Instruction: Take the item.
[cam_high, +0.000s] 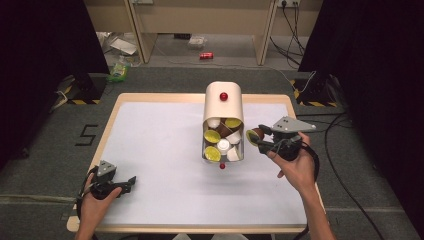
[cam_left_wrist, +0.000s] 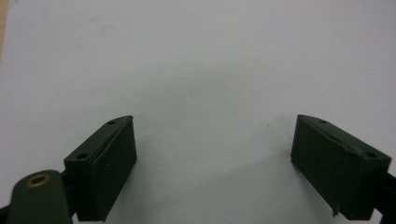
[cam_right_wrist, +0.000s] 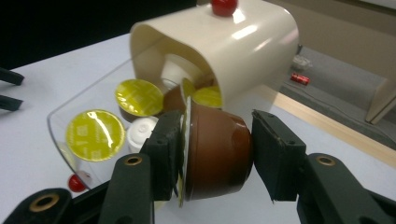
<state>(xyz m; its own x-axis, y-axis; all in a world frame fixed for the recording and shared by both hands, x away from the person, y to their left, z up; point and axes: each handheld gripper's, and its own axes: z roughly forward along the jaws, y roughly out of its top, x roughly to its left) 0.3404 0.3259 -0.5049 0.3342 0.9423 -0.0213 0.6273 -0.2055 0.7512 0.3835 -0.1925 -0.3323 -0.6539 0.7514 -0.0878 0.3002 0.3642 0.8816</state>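
The right gripper (cam_high: 258, 138) is clenched on 1 brown plastic coffee capsule with a yellow foil lid (cam_right_wrist: 212, 151): 1 jaw presses flat on the foil, the other on the rounded base, so the pod lies on its side between them. That end-to-end hold probably suits its tapered body, which might slip from a grip across the sides. The pod hangs just beside the right wall of the cream, round-topped capsule box with a red knob (cam_high: 223, 102), whose clear plastic drawer (cam_right_wrist: 58, 122) stands pulled out towards the person, exposing more yellow-lidded and white pods (cam_high: 223, 145); I judge this one is going in or coming out.

The left gripper (cam_high: 126, 182) lies released, jaws wide apart over the bare white table top (cam_left_wrist: 201, 60), well away from the box, seemingly idle.

The yellow foils carry a square printed mark, too faint to read.
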